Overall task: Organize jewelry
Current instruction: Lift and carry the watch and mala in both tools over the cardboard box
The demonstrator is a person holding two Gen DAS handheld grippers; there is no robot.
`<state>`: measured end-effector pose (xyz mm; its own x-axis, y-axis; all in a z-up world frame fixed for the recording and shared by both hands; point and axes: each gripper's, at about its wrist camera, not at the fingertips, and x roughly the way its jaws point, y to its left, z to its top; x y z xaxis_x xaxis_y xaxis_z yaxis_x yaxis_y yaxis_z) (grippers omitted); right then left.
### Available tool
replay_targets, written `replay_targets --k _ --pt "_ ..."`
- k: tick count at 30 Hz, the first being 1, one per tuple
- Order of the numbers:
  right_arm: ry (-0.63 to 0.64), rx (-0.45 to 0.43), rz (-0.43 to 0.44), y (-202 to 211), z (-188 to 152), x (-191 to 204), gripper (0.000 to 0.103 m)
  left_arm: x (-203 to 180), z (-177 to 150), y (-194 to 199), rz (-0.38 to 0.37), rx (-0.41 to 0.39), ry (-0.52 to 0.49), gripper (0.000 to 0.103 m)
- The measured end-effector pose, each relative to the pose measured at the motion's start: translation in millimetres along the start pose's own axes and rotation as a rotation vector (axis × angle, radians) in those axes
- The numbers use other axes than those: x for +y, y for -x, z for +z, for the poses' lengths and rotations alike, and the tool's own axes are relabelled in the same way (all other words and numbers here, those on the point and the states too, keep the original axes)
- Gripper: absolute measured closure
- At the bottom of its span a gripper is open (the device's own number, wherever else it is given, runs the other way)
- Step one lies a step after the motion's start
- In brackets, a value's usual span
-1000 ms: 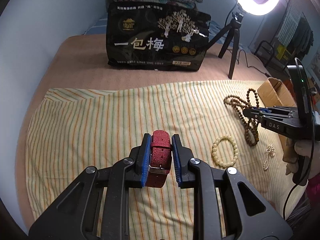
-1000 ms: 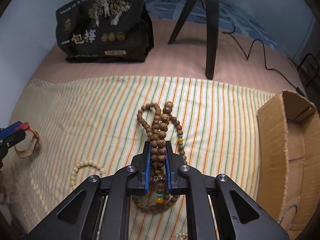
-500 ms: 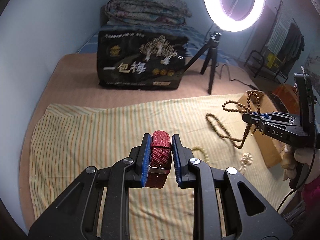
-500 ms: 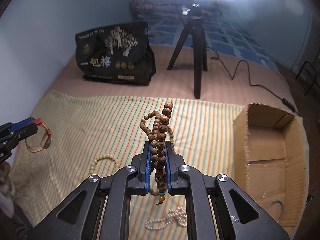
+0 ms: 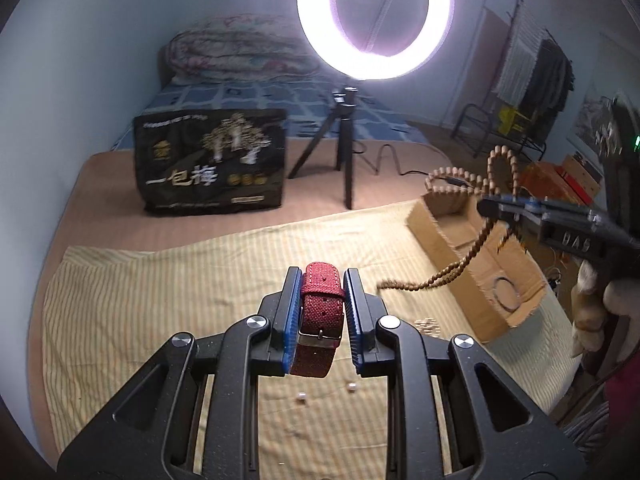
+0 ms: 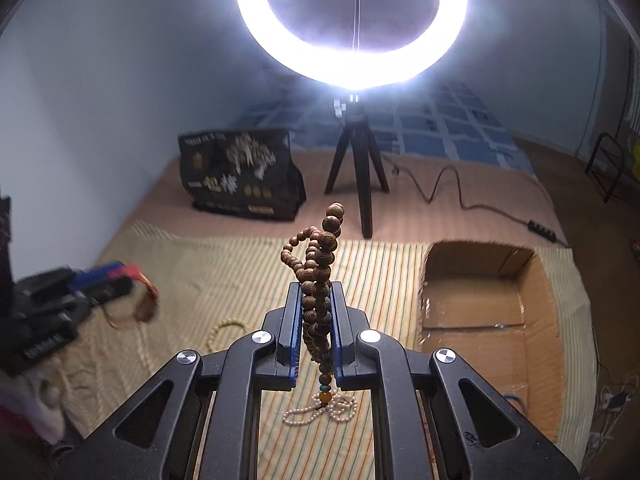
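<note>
Through the left wrist camera, my left gripper (image 5: 322, 312) has its jaws pinching a red woven watch strap (image 5: 320, 312), buckle showing low between the blue pads. Below the jaws lies the striped cloth (image 5: 160, 304) on the bed, with two loose pearls (image 5: 325, 393) on it just under the strap. Ahead and to the right of the jaws stands an open cardboard box (image 5: 476, 264). My right gripper (image 5: 486, 208) enters from the right, above the box's near wall, a wooden bead necklace (image 5: 460, 256) hanging from it and looping above it. Farther off stand a black printed bag (image 5: 212, 168) and a ring light (image 5: 374, 20) on a tripod.

Through the right wrist camera, my right gripper (image 6: 316, 320) has its jaws clamped on the wooden bead necklace (image 6: 318, 280); beads rise above the tips and a tail hangs below. Under the jaws lies a pearl necklace (image 6: 320, 410); left of them, a pale bead bracelet (image 6: 224, 330). The cardboard box (image 6: 544, 320) sits open to the right. The left gripper (image 6: 108, 276) is blurred at far left, carrying the strap.
</note>
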<state>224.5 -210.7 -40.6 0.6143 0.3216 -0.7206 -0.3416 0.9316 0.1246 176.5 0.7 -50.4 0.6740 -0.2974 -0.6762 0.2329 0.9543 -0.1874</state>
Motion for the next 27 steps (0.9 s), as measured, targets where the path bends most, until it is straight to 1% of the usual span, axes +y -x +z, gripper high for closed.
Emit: replay_targets --k 9,13,18,20,27 --pt "-0.03 -0.118 0.019 57.1 10.9 -19.9 0.092 -50.5 3.9 5.0 -0.085 -0.03 -0.045 0.083" --pt "-0.048 -0.159 -0.002 74.9 14.9 -35.2 0.092 -73.0 6.2 3.1 -0.12 -0.037 -0.065 0.083" --pt "-0.084 -0.184 -0.036 84.6 18.4 -60.1 0.092 -98.8 10.4 -4.9 -0.16 -0.036 -0.075 0.083" --pt "-0.093 -0.19 -0.063 86.8 19.6 -70.3 0.092 -109.0 12.0 -8.6 -0.177 -0.036 -0.077 0.083" --pt "-0.147 -0.202 -0.114 93.2 20.5 -108.7 0.092 -137.2 19.2 -26.8 -0.224 -0.025 -0.081 0.083"
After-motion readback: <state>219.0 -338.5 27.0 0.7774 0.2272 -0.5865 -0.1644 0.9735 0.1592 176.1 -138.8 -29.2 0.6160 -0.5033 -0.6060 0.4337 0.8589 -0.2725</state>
